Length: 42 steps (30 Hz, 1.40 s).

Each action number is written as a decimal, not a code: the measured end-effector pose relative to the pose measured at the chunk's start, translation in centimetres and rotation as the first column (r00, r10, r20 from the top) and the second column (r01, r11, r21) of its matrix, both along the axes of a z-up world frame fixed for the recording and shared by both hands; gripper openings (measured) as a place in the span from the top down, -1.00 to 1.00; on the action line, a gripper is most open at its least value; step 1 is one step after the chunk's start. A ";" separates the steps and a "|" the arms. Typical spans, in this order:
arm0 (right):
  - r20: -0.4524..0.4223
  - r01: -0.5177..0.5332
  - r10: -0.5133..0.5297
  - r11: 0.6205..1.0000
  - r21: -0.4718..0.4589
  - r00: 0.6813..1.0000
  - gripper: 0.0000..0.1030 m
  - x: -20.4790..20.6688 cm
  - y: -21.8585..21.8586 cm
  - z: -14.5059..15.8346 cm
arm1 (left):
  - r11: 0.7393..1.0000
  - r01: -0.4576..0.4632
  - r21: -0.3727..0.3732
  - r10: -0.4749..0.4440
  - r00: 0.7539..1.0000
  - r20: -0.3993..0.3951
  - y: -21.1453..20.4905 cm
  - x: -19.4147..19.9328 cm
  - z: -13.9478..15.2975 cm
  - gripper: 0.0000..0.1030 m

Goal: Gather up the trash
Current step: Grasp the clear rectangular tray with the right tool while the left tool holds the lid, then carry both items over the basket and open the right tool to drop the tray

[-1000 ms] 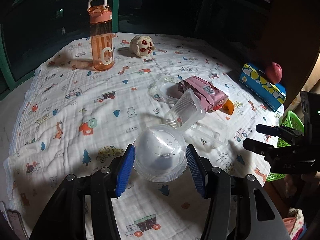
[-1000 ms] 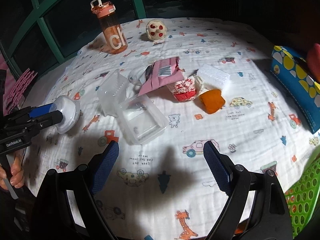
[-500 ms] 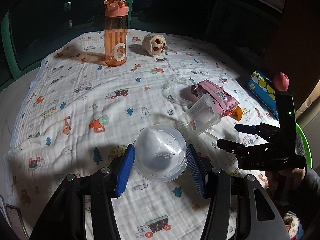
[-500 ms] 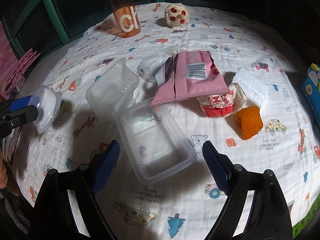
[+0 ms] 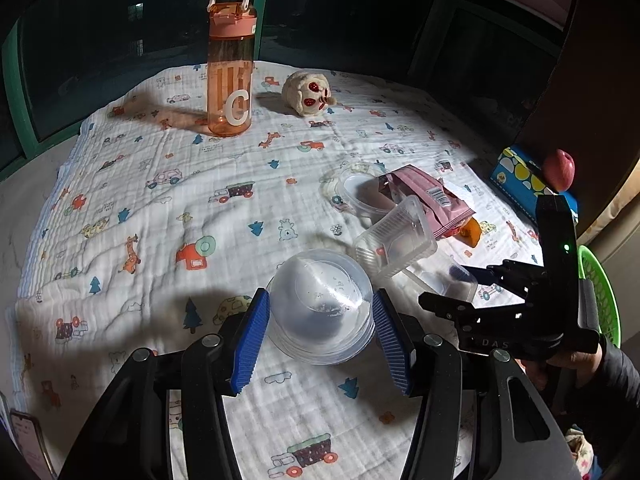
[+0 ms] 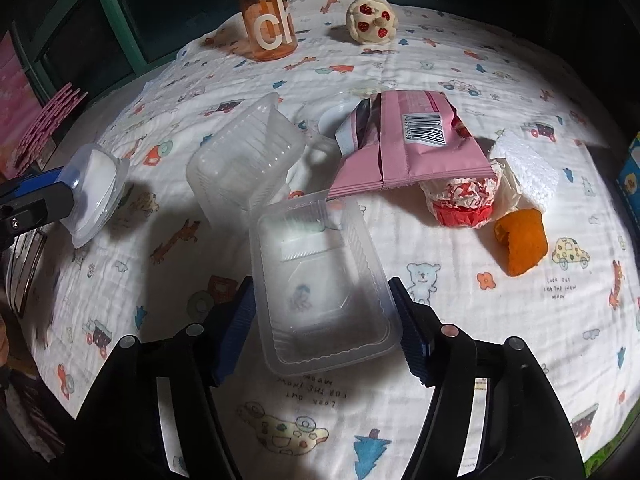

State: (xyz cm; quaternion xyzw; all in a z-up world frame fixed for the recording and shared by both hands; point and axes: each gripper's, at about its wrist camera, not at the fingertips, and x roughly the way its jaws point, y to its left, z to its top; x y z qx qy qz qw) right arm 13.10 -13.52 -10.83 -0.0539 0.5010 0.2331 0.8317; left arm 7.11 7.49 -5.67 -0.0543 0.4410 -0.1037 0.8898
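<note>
Currently the clear rectangular tray (image 6: 326,280) is bracketed by the right gripper (image 6: 324,332), whose blue pads are closing in on its long sides; the near end of the tray lies between the jaws, and both pads appear to be at its rim, though firm contact cannot be told. The tray's hinged lid (image 6: 244,160) is seen standing open at its far end, tilted up off the printed blanket (image 6: 460,60). Just beyond the tray, a pink snack packet (image 6: 408,148) is laid over a red-and-white crumpled wrapper (image 6: 464,200), with a white foam block (image 6: 524,168) and an orange scrap (image 6: 520,240) beside them, to the tray's right. Farther behind the tray, an orange water bottle (image 5: 230,76) is stood upright with a cream toy (image 5: 308,92) next to it. To the tray's left, a stack of clear round bowls (image 5: 320,312) is pinched between the pads of the left gripper (image 5: 320,328), held upside down above the blanket. A green basket (image 5: 600,292) is partly seen off the blanket's edge, on the tray's right and behind the right gripper.
</note>
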 end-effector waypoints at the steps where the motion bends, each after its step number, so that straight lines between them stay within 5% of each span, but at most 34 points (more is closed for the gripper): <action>1: 0.002 0.003 -0.003 1.000 0.002 1.000 -0.25 -0.3 -0.1 0.2 | 1.000 0.001 0.000 -0.001 1.000 0.002 -0.1 -0.1 0.1 0.00; 19: -0.029 0.124 -0.123 0.992 0.028 0.992 -0.19 -4.2 -5.2 1.3 | 0.995 0.094 -0.016 -0.093 0.994 0.048 -4.3 -0.6 2.2 0.00; 24: -0.030 0.128 -0.127 0.991 0.038 0.991 -0.52 -4.5 -5.4 1.1 | 0.996 0.094 -0.011 -0.093 0.995 0.042 -4.5 -0.6 2.1 0.00; 29: -0.014 0.128 -0.128 0.991 0.026 0.992 -0.52 -3.8 -4.8 1.2 | 0.996 0.089 -0.009 -0.089 0.995 0.039 -4.4 -0.4 2.0 0.00; 31: -0.018 0.127 -0.126 0.992 0.020 0.992 -0.47 -3.5 -4.5 0.9 | 0.996 0.090 -0.011 -0.090 0.995 0.038 -4.3 -0.4 2.0 0.00; 33: -0.026 0.124 -0.124 0.992 0.010 0.992 -0.20 -3.3 -4.2 0.6 | 0.996 0.093 -0.010 -0.092 0.995 0.038 -4.3 -0.3 2.0 0.00; 42: 0.020 0.190 -0.191 0.981 0.039 0.981 -0.12 -4.9 -6.5 3.0 | 0.988 0.154 -0.018 -0.152 0.987 0.053 -6.9 0.1 2.7 0.00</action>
